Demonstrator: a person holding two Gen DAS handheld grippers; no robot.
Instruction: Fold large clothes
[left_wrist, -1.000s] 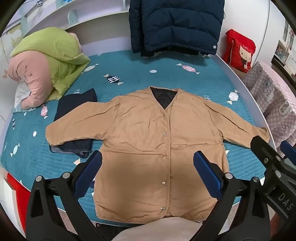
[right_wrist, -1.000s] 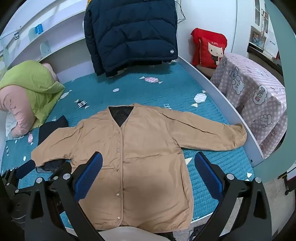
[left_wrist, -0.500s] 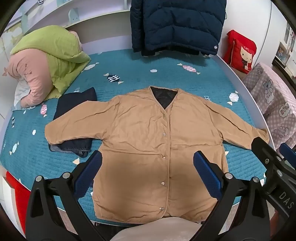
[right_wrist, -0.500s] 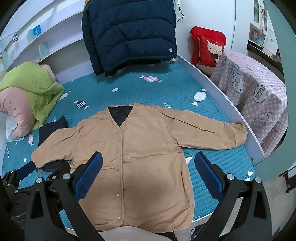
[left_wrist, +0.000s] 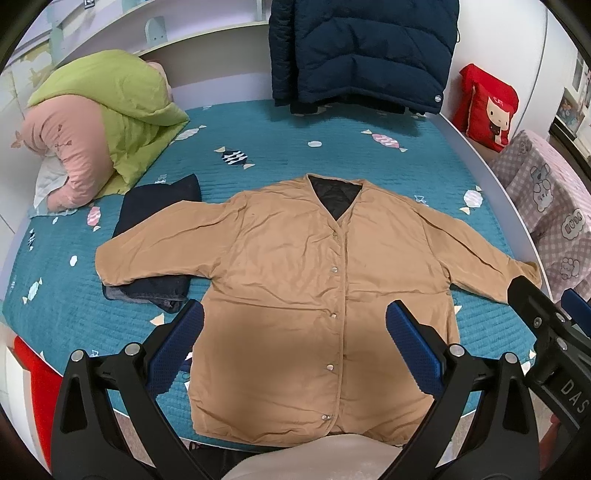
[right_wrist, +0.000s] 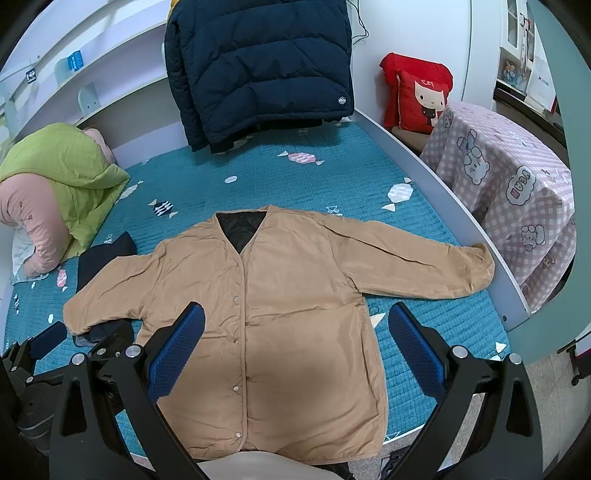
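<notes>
Both hand-held grippers, left (left_wrist: 293, 347) and right (right_wrist: 295, 347), are held wide open at lower frame, nothing gripped. Tan jacket (left_wrist: 325, 295) is laid flat mid-frame on the bed (left_wrist: 280, 136), snapped shut, sleeves spread. No fold made yet; sleeves and body remain. Dark folded garment (left_wrist: 155, 236) is partly covered by one sleeve.

Tan jacket (right_wrist: 295, 314) lies flat, buttoned, sleeves spread, on the teal bed cover (right_wrist: 229, 162). Right gripper (right_wrist: 295, 347) hovers above its lower half, jaws wide apart, holding nothing. Left sleeve overlaps a dark folded garment (right_wrist: 105, 251); navy puffer coat (right_wrist: 258, 66) hangs behind.
</notes>
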